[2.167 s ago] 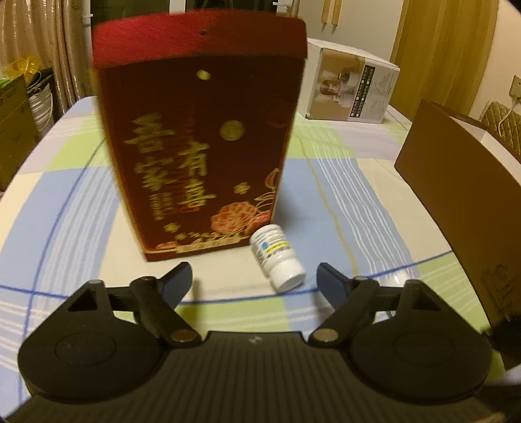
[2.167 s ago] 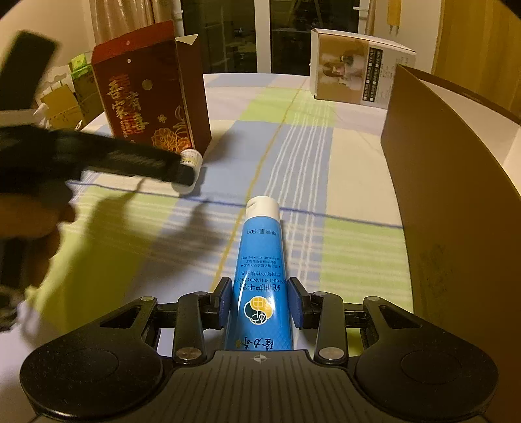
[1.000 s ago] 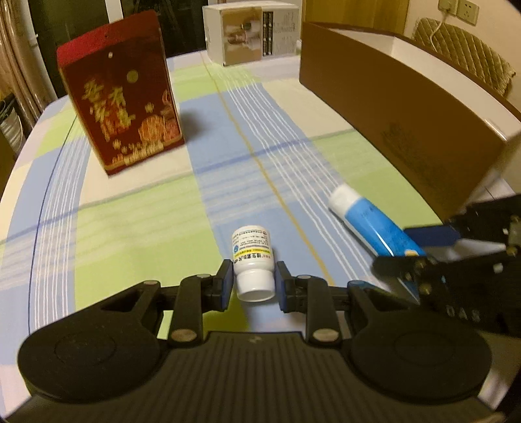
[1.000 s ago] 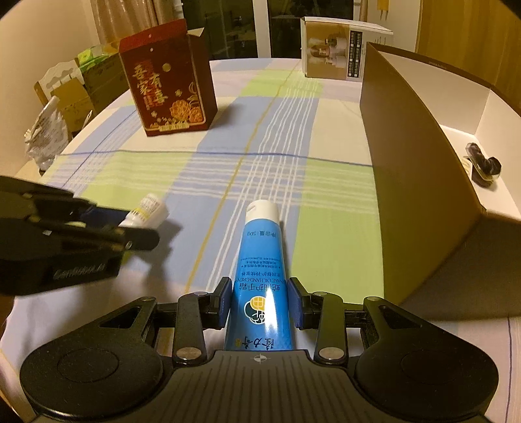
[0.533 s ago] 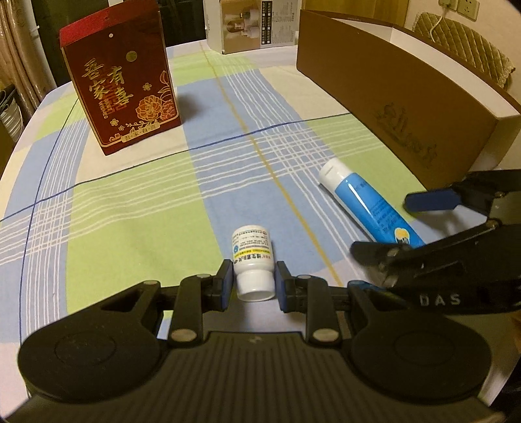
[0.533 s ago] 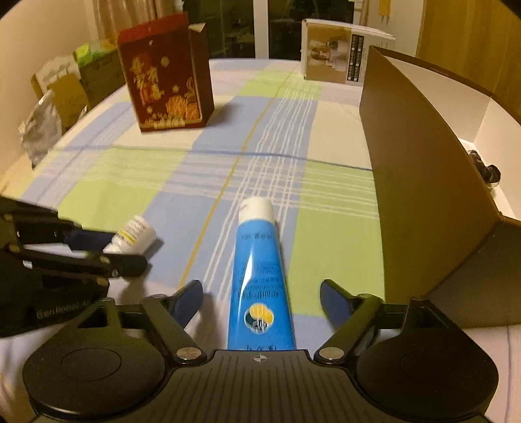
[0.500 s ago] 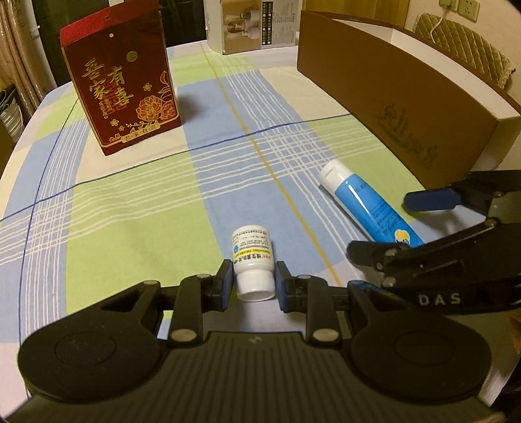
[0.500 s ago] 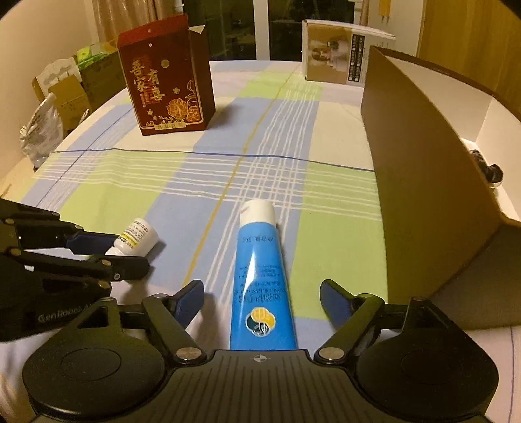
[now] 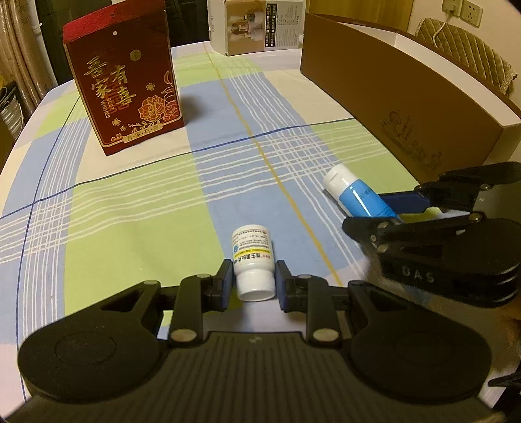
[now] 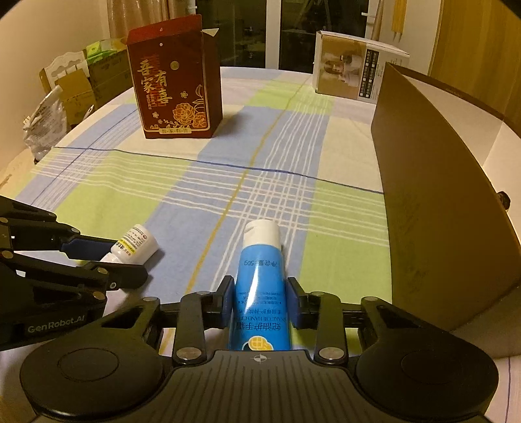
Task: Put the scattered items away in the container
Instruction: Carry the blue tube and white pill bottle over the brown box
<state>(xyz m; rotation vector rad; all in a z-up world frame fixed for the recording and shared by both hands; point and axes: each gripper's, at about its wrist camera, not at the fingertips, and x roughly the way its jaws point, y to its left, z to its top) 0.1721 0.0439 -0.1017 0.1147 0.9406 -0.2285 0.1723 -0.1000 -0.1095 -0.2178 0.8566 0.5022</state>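
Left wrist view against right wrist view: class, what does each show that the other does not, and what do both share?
Only the left wrist view: a wall socket and a quilted chair back.
Only the right wrist view: stacked cardboard boxes, and a dark item inside the brown box.
Both: the white pill bottle clamped in the left gripper, the blue tube in the right gripper, whose jaws have just closed on it, and the red gift box.

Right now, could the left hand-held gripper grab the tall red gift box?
Probably not yet: the left hand-held gripper is shut on the small white pill bottle, though the checked cloth before the tall red gift box lies bare.
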